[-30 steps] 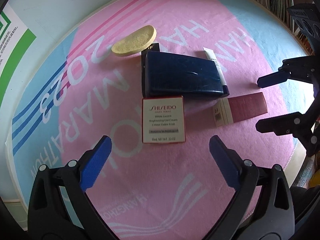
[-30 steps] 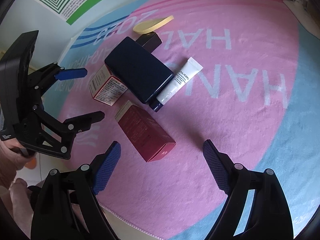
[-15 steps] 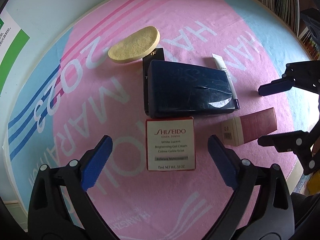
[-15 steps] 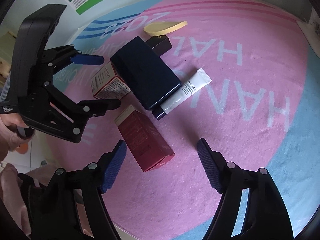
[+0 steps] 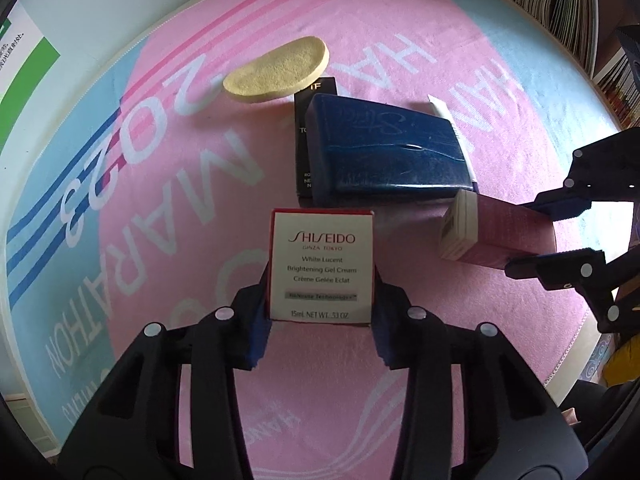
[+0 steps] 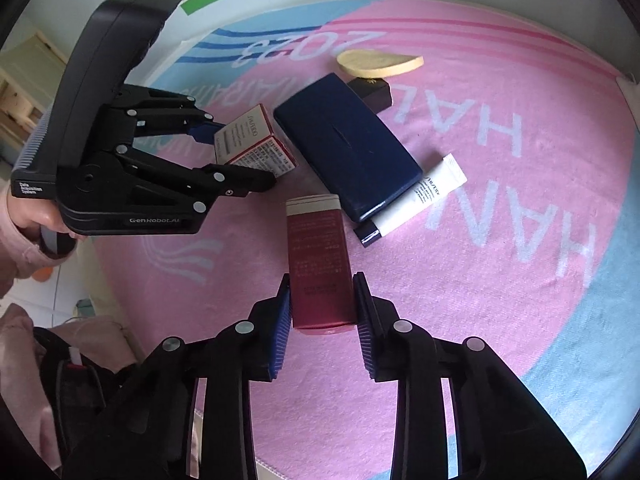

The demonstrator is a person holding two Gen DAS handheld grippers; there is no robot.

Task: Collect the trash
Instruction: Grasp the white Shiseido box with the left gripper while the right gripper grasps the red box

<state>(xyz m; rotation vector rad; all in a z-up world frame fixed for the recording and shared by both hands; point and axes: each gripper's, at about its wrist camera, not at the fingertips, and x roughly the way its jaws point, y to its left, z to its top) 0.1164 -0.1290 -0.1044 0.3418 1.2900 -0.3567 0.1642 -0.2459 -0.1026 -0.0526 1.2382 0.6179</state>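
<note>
Both grips have just closed: your left gripper [image 5: 320,280] clamps the white box [image 5: 322,266], your right gripper [image 6: 322,308] the maroon box [image 6: 318,264], seemingly both on the towel [image 6: 500,280]. Thin cardboard could crush or slip when lifted.

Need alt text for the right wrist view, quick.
The right hand-held gripper is shut on a dark red carton lying on a pink towel. Left of it, the left hand-held gripper clamps a small white carton beside a navy case.

Left tongs [image 5: 322,304] and right tongs [image 6: 322,312] point steeply down, jaws just closed, seemingly gripping.
</note>
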